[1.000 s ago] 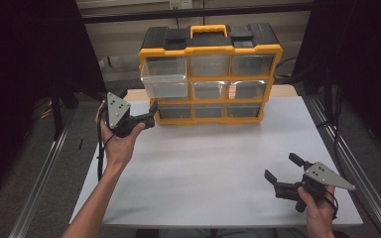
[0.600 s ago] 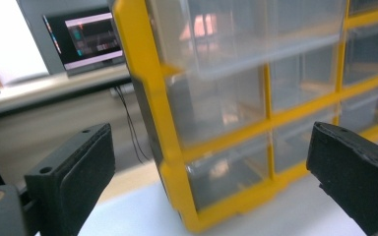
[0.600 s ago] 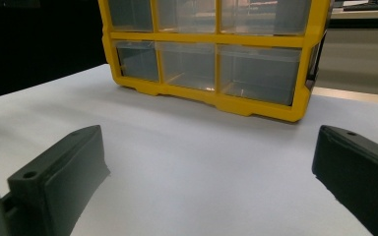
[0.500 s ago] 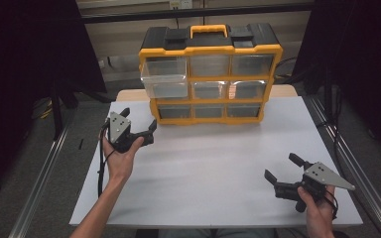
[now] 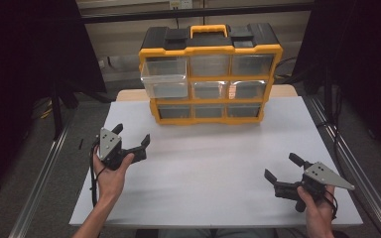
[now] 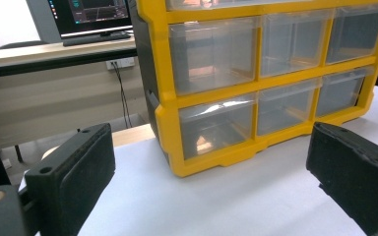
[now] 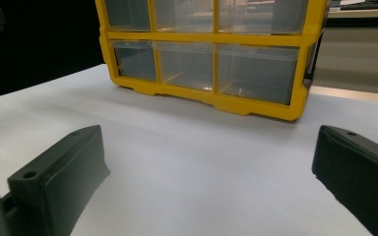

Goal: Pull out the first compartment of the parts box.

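A boxy drawer cabinet (image 5: 210, 74) of glossy yellow plastic, with a black lid and yellow handle, stood at twelve o'clock on the matte white table (image 5: 218, 178). Its drawers were clear, smooth plastic; the top-left drawer (image 5: 164, 77) stuck out past the frame. At eight o'clock, the left gripper (image 5: 131, 136) sat in a raised hand (image 5: 110, 171) with a grey three-cornered plate on top; its blocky black jaws, faced with rough foam-like pads, were spread wide, holding and touching nothing, aimed toward the cabinet and well apart from it. At four o'clock, the right gripper (image 5: 284, 167) rested low near the table's front edge, jaws likewise splayed and empty.
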